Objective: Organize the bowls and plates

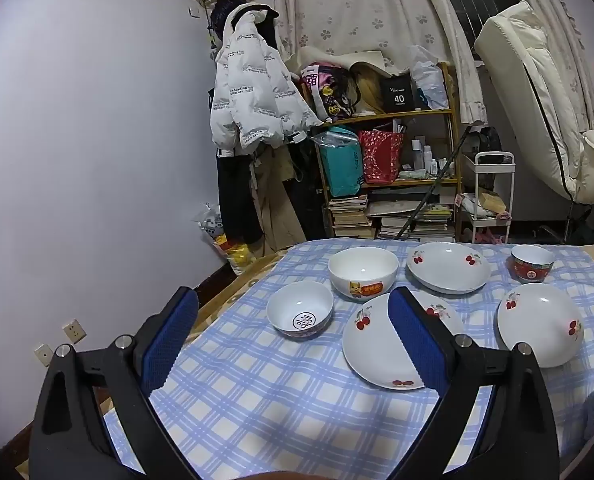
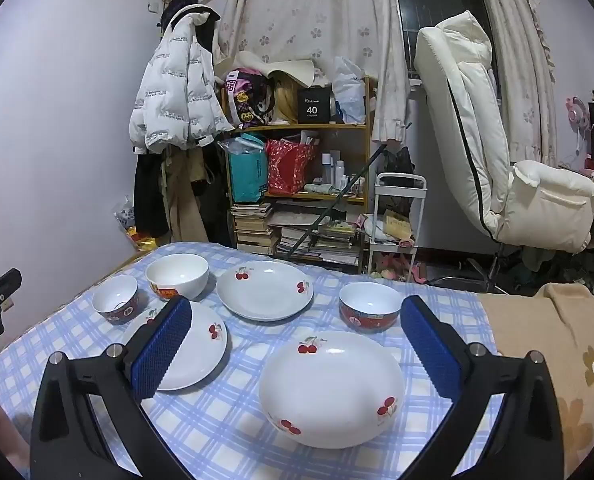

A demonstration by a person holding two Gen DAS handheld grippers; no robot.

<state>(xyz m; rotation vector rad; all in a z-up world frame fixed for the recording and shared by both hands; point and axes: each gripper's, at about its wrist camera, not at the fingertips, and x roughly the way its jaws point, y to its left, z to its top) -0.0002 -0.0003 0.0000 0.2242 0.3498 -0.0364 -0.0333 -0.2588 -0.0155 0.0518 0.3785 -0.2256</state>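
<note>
Six pieces of crockery stand on the blue-and-white checked tablecloth (image 2: 225, 420), all apart from one another. Three are white shallow plates with red cherry prints: the near-right plate (image 2: 331, 388), the near-left plate (image 2: 195, 350) and the far plate (image 2: 265, 290). Three are bowls: a large white bowl with an orange cartoon label (image 1: 363, 274) at the far left, a small white-lined bowl with a dark patterned outside (image 1: 300, 310) just beside it, and a small red-sided bowl (image 2: 370, 306) at the far right.

The left gripper (image 1: 293, 342) is spread fully wide over the cloth and grips nothing. The right gripper (image 2: 295, 346) is likewise fully spread, with the near-right plate lying below its blue pads (image 2: 163, 346), untouched.
</note>
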